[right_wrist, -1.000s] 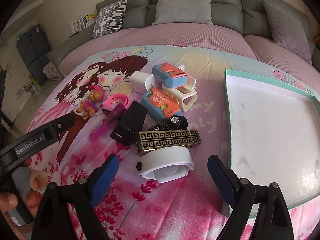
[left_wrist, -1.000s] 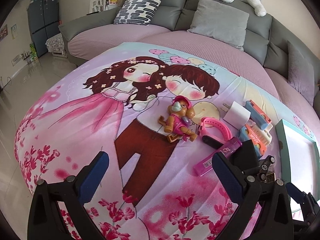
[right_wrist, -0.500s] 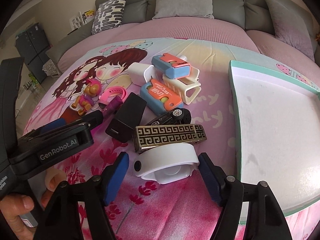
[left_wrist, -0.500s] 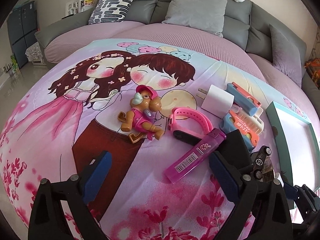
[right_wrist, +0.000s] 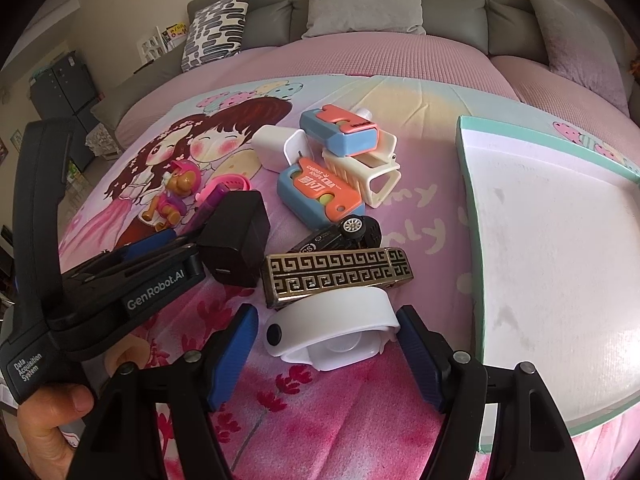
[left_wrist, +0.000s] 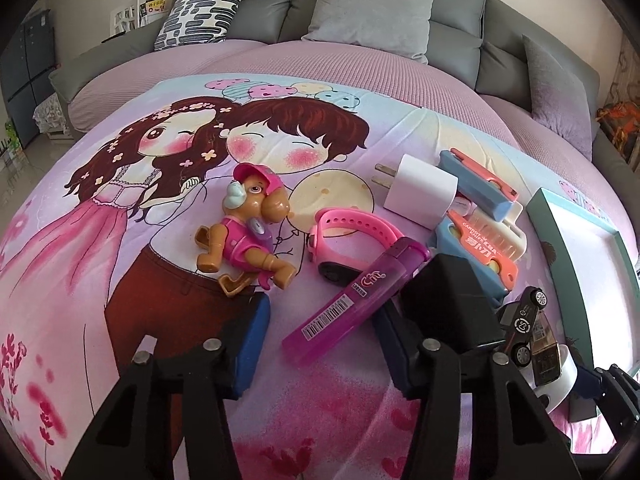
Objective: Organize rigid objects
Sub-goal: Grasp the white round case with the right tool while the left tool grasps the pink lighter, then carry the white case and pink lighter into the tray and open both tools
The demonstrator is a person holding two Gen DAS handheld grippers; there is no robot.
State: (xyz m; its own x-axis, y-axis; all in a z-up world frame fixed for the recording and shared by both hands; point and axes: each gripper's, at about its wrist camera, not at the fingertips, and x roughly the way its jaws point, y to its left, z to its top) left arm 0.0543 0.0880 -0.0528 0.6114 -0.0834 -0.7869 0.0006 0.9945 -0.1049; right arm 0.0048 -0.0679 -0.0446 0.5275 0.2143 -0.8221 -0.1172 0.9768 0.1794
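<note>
A pile of small rigid things lies on a cartoon-print blanket. My left gripper is open, its fingers on either side of a purple lighter. A black charger lies against its right finger. A toy dog, a pink watch and a white plug lie beyond. My right gripper is open around a white band-shaped object, with a gold-patterned harmonica just past it.
A teal-rimmed white tray sits to the right. Blue-and-orange cutters, a cream hair clip and a black toy car lie in the pile. A grey sofa with cushions stands behind.
Both grippers have moved forward and down. The left now straddles the lighter and the right straddles the white band. Both jaws have narrowed.
</note>
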